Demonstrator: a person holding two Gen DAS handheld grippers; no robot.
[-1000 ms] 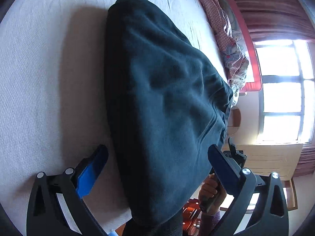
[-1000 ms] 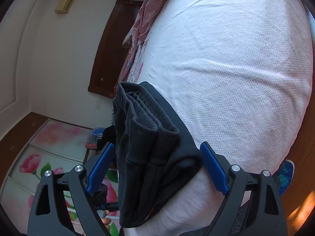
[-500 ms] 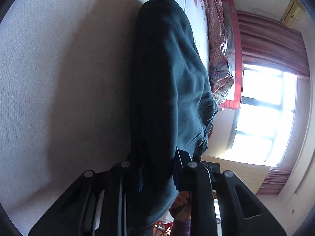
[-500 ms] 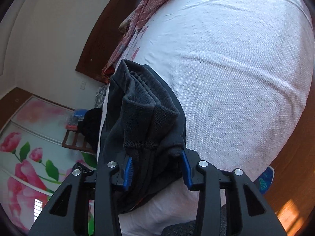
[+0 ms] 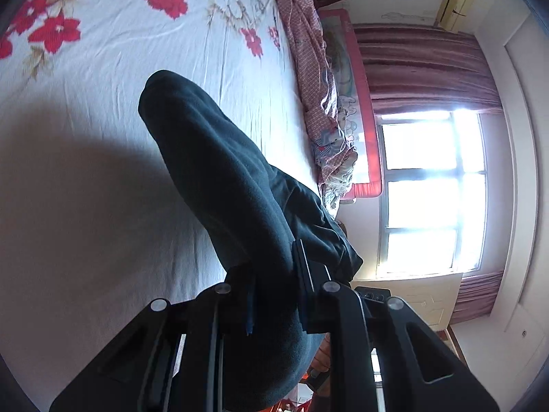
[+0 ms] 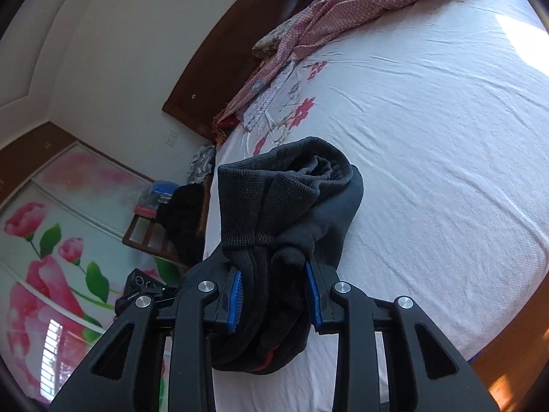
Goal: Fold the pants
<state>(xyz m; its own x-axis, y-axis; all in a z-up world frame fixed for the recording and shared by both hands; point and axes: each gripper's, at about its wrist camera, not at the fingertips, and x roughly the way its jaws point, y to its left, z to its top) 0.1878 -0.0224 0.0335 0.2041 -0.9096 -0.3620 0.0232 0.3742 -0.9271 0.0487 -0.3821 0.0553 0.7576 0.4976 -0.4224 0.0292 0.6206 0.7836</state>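
Observation:
The dark folded pants (image 5: 219, 178) are lifted off the white floral bed sheet (image 5: 103, 68) and hang between my two grippers. My left gripper (image 5: 274, 288) is shut on one end of the bundle, with thick dark fabric bulging out past its fingers. In the right wrist view my right gripper (image 6: 274, 292) is shut on the other end of the pants (image 6: 295, 202), where the ribbed cuffs bunch up above the blue pads (image 6: 236, 292). A red tag shows low on the fabric. The bundle casts a shadow on the sheet.
A pink checked quilt (image 5: 322, 79) lies along the far side of the bed (image 6: 429, 137), next to a red bed rail (image 5: 363, 110) and a bright window (image 5: 432, 189). A wooden headboard (image 6: 233, 44), a chair with dark clothes (image 6: 178, 219) and a floral wardrobe (image 6: 51, 240) stand beside the bed.
Both grippers closed on the ends of the pants bundle, then lifted it off the sheet. Both views have tilted up to show more of the room.

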